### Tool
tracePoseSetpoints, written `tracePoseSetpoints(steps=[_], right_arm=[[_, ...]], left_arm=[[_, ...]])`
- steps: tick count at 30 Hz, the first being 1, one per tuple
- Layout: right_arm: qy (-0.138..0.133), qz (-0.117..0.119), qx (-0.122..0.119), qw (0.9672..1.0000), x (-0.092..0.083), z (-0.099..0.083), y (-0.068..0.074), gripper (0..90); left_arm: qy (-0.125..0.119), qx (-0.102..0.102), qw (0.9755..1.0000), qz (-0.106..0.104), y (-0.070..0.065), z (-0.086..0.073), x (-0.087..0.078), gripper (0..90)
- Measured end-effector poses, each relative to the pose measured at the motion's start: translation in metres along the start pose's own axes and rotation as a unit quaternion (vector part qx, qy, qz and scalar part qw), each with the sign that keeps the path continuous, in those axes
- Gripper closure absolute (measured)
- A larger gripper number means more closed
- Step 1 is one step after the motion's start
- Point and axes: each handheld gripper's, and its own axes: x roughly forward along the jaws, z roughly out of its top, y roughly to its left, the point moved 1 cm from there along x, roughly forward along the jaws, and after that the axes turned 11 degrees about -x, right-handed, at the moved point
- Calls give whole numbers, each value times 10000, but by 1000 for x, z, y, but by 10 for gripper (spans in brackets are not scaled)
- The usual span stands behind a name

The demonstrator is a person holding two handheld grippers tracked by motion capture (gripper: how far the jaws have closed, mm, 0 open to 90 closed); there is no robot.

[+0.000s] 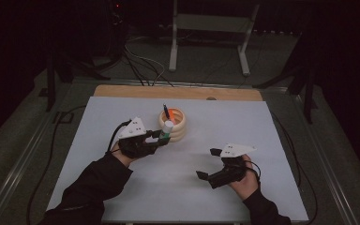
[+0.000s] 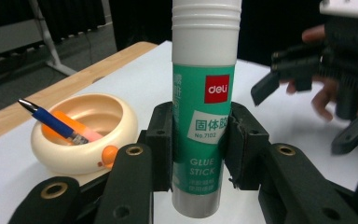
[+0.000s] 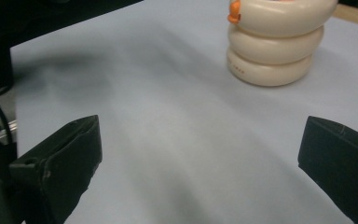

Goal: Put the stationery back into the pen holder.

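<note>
Fingers (image 2: 162,140) of the left gripper (image 2: 198,149) are clamped on both sides of a glue stick (image 2: 204,107), and it stands upright between the pads, white cap on top, green label facing us, its grey base hanging clear below the grip. From above, that left gripper (image 1: 161,137) holds the glue stick (image 1: 168,127) right up beside the pen holder (image 1: 177,123), a cream pot built like stacked rings, sitting near the middle of the white table (image 1: 262,131). Looking along the left gripper, the pen holder (image 2: 86,135) sits off to one side with a blue pen (image 2: 51,119) leaning out over its rim and something orange inside. Over to the right gripper (image 1: 208,164): jaws spread wide, nothing between them, hovering over bare table well apart from the pot. Its own camera shows the two black fingers (image 3: 65,158) far apart with the pen holder (image 3: 275,42) ahead.
</note>
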Motion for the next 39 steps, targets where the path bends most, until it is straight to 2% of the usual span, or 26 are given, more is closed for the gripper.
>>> tracePoseSetpoints(steps=[3, 7, 12, 13, 18, 21, 39], right_arm=[[-109, -84, 38, 9999, -1, -3, 1, 0], [-269, -189, 5, 9995, -3, -3, 1, 0], [-286, -234, -7, 9993, -3, -4, 0, 0], [-302, -205, 62, 9993, -3, -5, -1, 0], [-294, -196, 108, 9993, -1, -6, -2, 0], [-308, -185, 119, 9993, -1, -6, -2, 0], [-375, -151, 142, 9991, -2, -6, -2, 0]], left_arm=[[-79, -143, 9999, 2, 3, 0, 0, 667], [-254, -501, 9984, -99, 10, -2, -1, 667], [-350, -677, 9970, -141, 17, -11, 1, 667], [-360, -694, 9968, -139, 18, -12, 1, 667], [-412, -725, 9965, -100, 19, -10, 1, 667], [-433, -676, 9967, -90, 18, -6, 1, 667], [-551, -635, 9963, -157, 21, 19, 6, 667]])
